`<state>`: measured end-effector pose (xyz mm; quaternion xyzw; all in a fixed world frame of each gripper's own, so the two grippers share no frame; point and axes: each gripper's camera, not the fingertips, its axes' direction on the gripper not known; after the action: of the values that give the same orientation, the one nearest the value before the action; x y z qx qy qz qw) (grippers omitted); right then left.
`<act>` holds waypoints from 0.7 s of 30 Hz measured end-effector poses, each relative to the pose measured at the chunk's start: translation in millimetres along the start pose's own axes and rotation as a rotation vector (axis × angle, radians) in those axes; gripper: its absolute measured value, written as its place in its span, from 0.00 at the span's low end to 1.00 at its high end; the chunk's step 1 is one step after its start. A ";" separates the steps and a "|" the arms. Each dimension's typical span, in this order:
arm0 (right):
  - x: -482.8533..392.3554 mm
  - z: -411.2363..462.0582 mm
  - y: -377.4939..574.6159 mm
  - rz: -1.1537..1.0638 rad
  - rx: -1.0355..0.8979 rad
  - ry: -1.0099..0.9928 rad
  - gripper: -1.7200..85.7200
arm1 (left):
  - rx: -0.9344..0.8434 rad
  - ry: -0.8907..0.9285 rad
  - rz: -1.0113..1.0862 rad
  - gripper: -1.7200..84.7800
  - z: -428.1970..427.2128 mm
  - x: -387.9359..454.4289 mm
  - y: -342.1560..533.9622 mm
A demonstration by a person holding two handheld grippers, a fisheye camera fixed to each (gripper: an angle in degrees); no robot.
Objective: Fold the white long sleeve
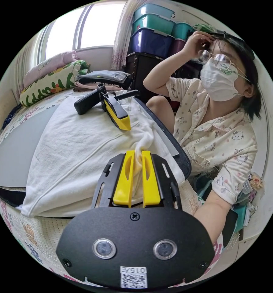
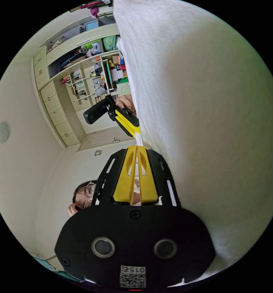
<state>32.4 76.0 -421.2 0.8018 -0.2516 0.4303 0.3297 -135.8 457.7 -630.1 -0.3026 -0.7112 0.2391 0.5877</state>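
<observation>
The white long sleeve [image 1: 81,146] lay spread over a grey board [image 1: 17,152] on the bed, most of it flat, one edge gathered into a ridge near the person's side. The left gripper [image 1: 138,157] had its yellow jaws closed on that ridge, a fold of white cloth squeezed between them, and the person's arm reached down behind it, so this hand was the working one. The right gripper [image 1: 124,123] lay on its side on the garment farther off, unheld, since the person's other hand [image 1: 197,41] was raised to the head; it looked parked there during a pause. In the right gripper view its own jaws stood nearly together with a sliver of white cloth between them, so it seemed to be gripping the garment's edge [image 2: 203,122] while lying down, and the left gripper [image 2: 133,129] showed just beyond, pinching the same edge. Both pinches sat close together along one edge, probably so it could be lifted and carried across as one fold. Pillows [image 1: 50,81] and stacked storage boxes [image 1: 154,27] stood at the far side.
</observation>
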 end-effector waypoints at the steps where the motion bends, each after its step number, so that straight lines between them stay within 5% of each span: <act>1: -5.6 -0.4 0.2 0.000 0.000 0.000 0.01 | 0.000 -0.001 0.001 0.04 1.0 0.7 0.4; 21: -72.8 7.2 13.8 0.006 -0.002 -0.004 0.01 | 0.006 0.011 -0.006 0.04 11.4 2.8 5.8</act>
<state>-10.0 70.2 -482.2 0.8016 -0.2549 0.4294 0.3288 -146.5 463.9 -634.4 -0.3000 -0.7083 0.2378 0.5931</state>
